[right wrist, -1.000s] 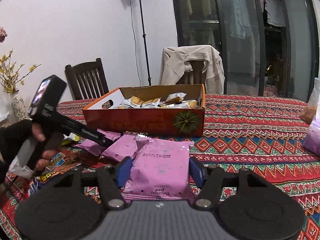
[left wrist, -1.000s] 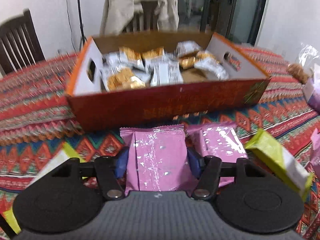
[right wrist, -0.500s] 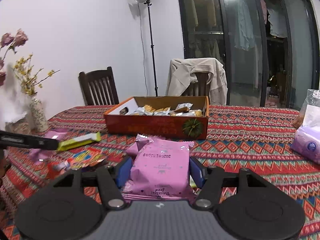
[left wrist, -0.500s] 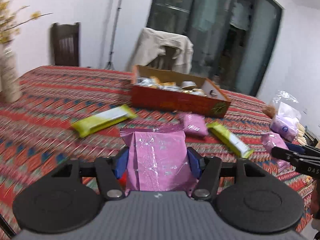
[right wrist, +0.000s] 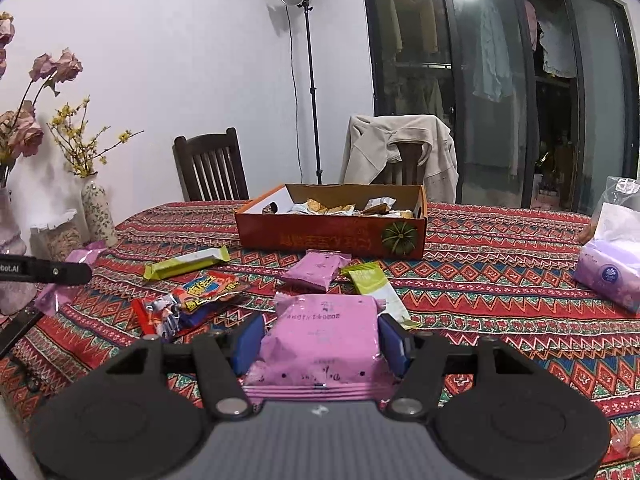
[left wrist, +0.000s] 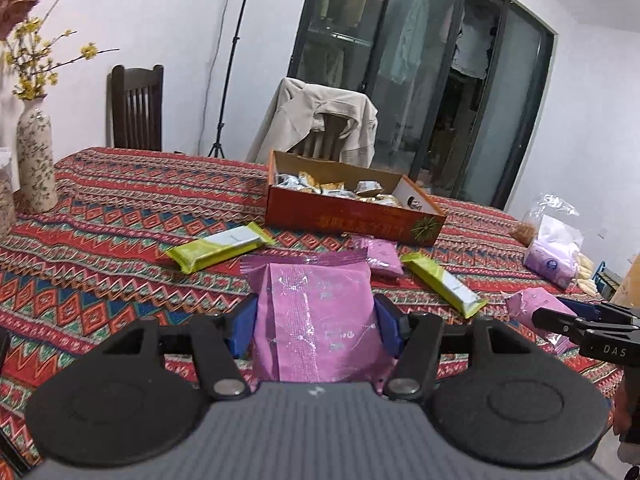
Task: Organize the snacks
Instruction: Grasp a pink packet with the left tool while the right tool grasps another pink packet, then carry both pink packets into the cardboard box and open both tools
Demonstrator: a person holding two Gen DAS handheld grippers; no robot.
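Inside orange box (right wrist: 332, 240): wrapped snacks (right wrist: 344, 207).

Pink snack packets (left wrist: 316, 320) (right wrist: 320, 344) clamped, orange box (right wrist: 332, 236) holding snacks

Loose snack packets (right wrist: 316, 270) before box (right wrist: 332, 236)

White walls (right wrist: 180, 40). Ahead, table with red patterned cloth (right wrist: 500, 264). Beyond it, dark wooden chair (right wrist: 210, 168) ahead-left; second chair under a beige jacket (right wrist: 400, 148) straight ahead. Light stand (right wrist: 308, 80) between them, lamp on. Dark glass doors (right wrist: 500, 80) ahead-right, ceiling light reflected. Flower vases (left wrist: 34, 160) far left.
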